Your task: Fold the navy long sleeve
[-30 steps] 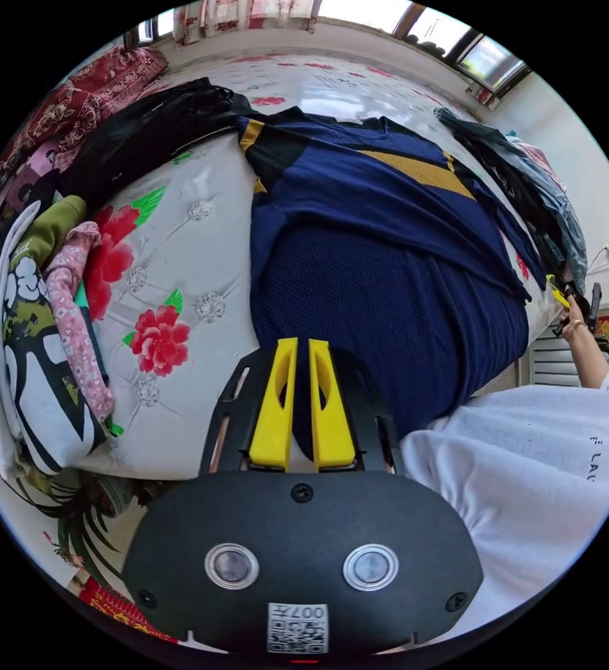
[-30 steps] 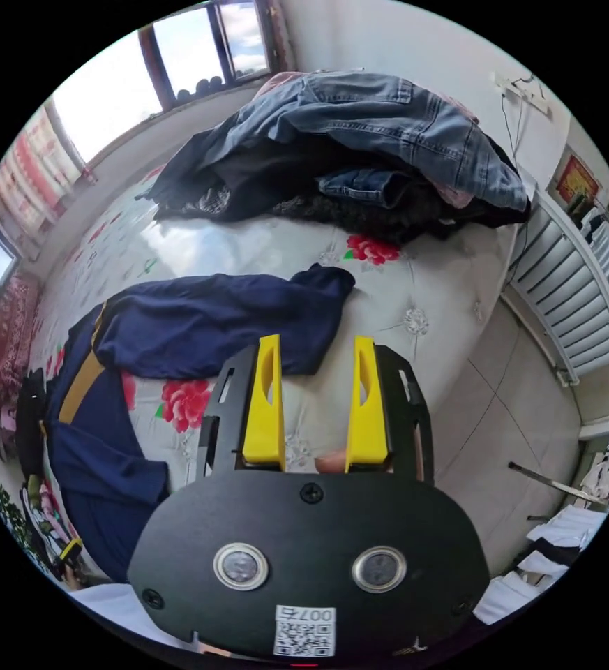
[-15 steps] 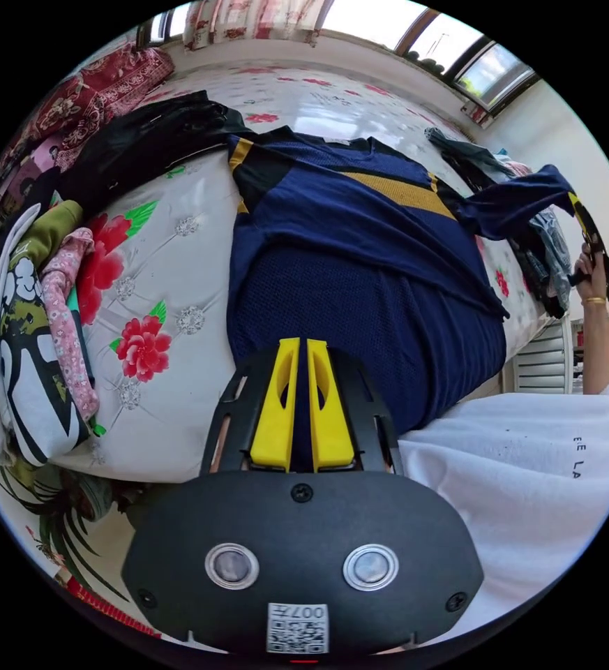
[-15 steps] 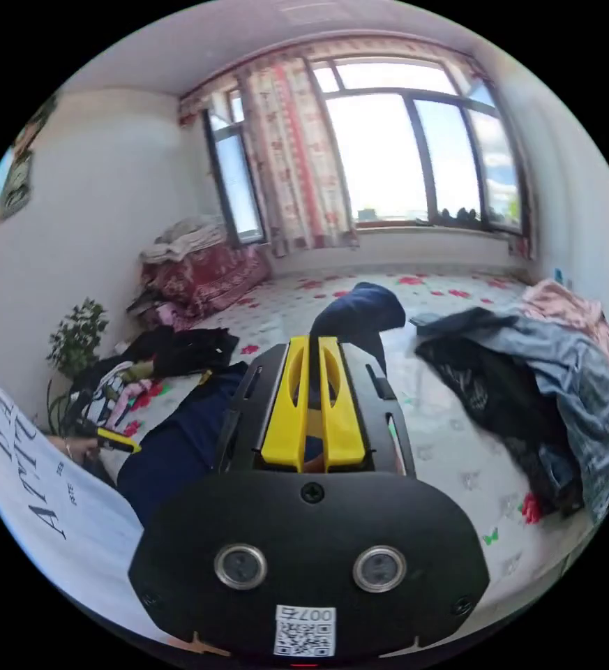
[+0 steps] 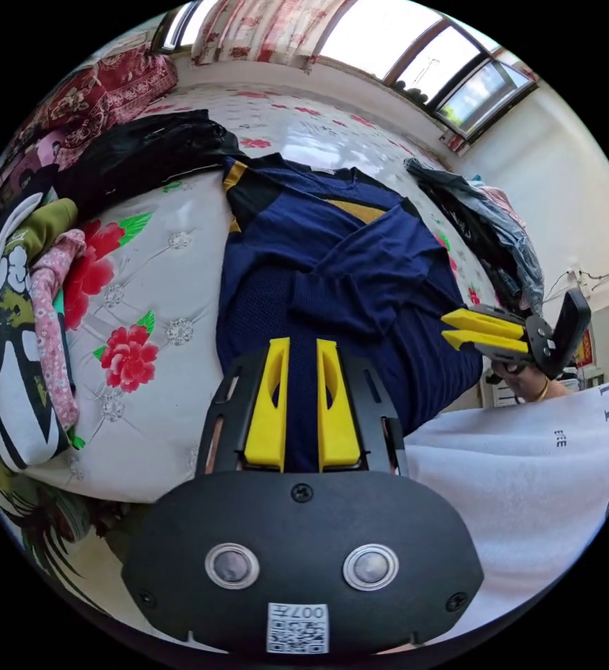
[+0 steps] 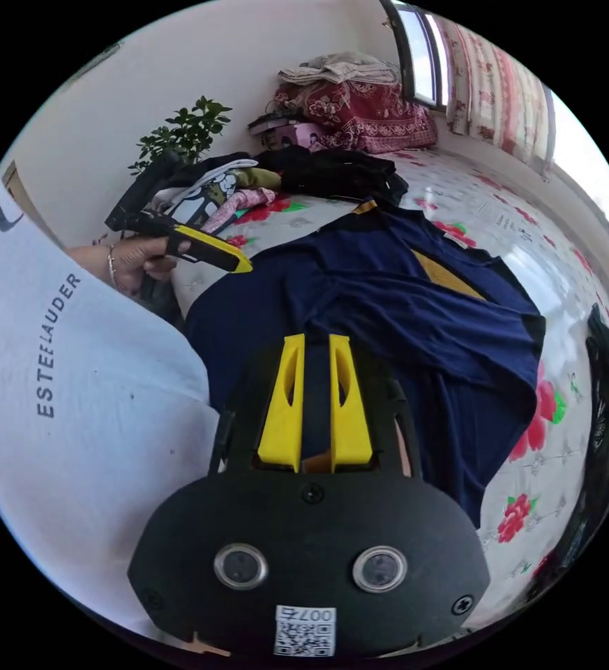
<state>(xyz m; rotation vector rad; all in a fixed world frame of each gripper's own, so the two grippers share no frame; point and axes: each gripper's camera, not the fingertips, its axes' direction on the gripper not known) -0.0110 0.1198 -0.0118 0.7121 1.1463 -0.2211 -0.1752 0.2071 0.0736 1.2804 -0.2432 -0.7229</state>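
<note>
Floral bedspread: navy long sleeve, sleeves crossed. Left gripper and right gripper, jaws slightly parted, unclamped. Risk: loose sleeves sliding apart.

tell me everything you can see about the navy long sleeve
The navy long sleeve lies flat on the floral bedspread, its hem toward the person. It looks like fine mesh knit, with a mustard band across the chest and mustard trim at one shoulder. Both sleeves are folded in, crossing over the body. The left hand-held gripper and right hand-held gripper are over it, jaws slightly apart.
</note>
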